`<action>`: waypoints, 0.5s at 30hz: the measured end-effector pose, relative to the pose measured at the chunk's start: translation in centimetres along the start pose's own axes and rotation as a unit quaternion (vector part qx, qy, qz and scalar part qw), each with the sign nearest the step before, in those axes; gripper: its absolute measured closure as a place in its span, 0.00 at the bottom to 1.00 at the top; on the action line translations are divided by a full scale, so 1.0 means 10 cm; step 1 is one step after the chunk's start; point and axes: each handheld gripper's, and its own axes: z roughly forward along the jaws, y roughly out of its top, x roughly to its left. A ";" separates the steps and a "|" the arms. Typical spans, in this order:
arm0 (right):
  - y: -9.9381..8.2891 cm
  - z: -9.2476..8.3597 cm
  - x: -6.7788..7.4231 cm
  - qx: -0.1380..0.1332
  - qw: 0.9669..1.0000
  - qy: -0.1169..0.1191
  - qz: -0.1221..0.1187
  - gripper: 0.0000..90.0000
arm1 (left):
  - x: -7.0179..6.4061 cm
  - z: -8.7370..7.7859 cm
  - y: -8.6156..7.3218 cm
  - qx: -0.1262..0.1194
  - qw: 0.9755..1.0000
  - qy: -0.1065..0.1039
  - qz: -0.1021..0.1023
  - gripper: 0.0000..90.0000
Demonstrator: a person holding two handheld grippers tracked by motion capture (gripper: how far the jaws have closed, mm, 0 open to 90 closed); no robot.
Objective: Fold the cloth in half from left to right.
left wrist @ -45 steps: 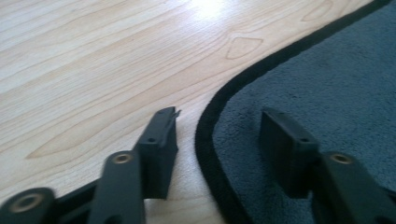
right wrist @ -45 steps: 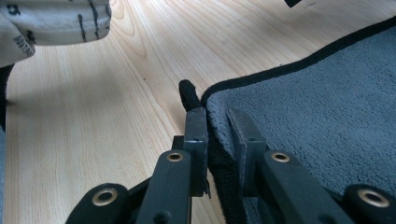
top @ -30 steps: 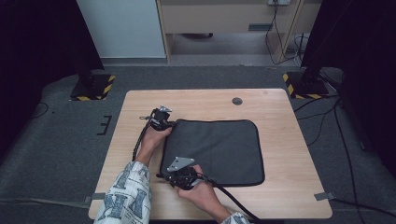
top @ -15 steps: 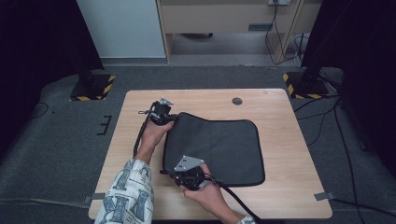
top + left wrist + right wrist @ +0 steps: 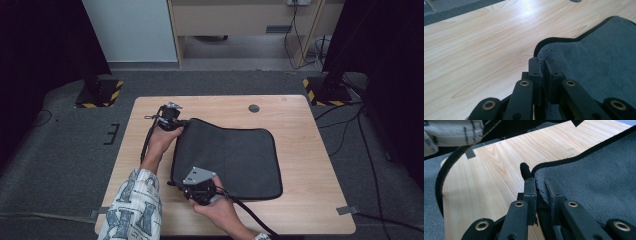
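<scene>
- We see one dark grey mat [image 5: 230, 160] with a black bound edge, lying on the wooden table [image 5: 310, 150]; it covers the middle of the tabletop and most of it rests flat.
- We count two grippers, one in each hand, and both are at the mat's left edge as the high view shows it.
- The left gripper [image 5: 172, 117] is at the far left corner of the mat; in the left gripper view its jaws are clenched on that corner [image 5: 543, 66], with the fabric pinched between the two black pads and bunched up just above them.
- The right gripper [image 5: 192, 184] is at the near left corner; in the right gripper view its jaws are likewise clenched on the mat's edge [image 5: 540, 187], with a fold of the black binding standing up beside the pads.
- The two gripped corners are raised off the wood, while the right half of the mat lies on the table.
- We see no box, tray or other holder on the table.
- One small dark round disc [image 5: 254, 108] sits in the tabletop near the far edge, well apart from the mat.
- One patterned sleeve [image 5: 132, 207] covers the left forearm.
</scene>
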 end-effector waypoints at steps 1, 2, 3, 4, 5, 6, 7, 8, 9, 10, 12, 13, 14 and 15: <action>0.02 0.00 0.01 -0.002 1.000 -0.001 -0.002 0.90 | 0.02 -0.01 -0.01 0.000 1.000 -0.001 -0.002 0.94; 0.03 0.01 0.03 -0.004 1.000 -0.002 0.000 0.90 | 0.04 -0.02 -0.01 0.002 1.000 -0.001 -0.003 0.94; 0.05 0.01 0.04 -0.005 1.000 -0.003 -0.001 0.90 | 0.06 -0.03 -0.02 0.004 1.000 -0.001 -0.004 0.94; 0.06 0.01 0.05 -0.005 1.000 -0.003 -0.002 0.90 | 0.08 -0.04 -0.03 0.005 1.000 -0.002 -0.007 0.94; 0.08 0.01 0.06 -0.005 1.000 -0.004 -0.004 0.90 | 0.09 -0.05 -0.04 0.004 1.000 -0.002 -0.010 0.94; 0.10 0.01 0.07 -0.005 1.000 -0.003 -0.006 0.90 | 0.11 -0.07 -0.04 0.003 1.000 -0.003 -0.013 0.94; 0.12 0.00 0.08 -0.006 1.000 -0.003 -0.007 0.90 | 0.12 -0.08 -0.05 0.001 1.000 -0.003 -0.017 0.94; 0.13 0.00 0.08 -0.007 1.000 -0.003 -0.007 0.90 | 0.13 -0.10 -0.05 -0.001 1.000 -0.003 -0.018 0.94; 0.15 0.00 0.09 -0.007 1.000 -0.004 -0.007 0.90 | 0.14 -0.11 -0.05 -0.003 1.000 -0.003 -0.019 0.94; 0.17 0.00 0.10 -0.006 1.000 -0.003 -0.009 0.90 | 0.15 -0.13 -0.05 -0.004 1.000 -0.003 -0.017 0.94; 0.20 0.01 0.12 -0.006 1.000 -0.003 -0.011 0.90 | 0.15 -0.15 -0.05 -0.007 1.000 -0.004 -0.018 0.94; 0.22 0.02 0.13 -0.005 1.000 -0.003 -0.012 0.90 | 0.16 -0.17 -0.05 -0.007 1.000 -0.005 -0.019 0.94; 0.23 0.03 0.15 -0.006 1.000 -0.002 -0.014 0.90 | 0.16 -0.18 -0.05 -0.008 1.000 -0.004 -0.018 0.94; 0.24 0.03 0.16 -0.007 1.000 -0.002 -0.015 0.90 | 0.17 -0.19 -0.05 -0.009 1.000 -0.005 -0.018 0.94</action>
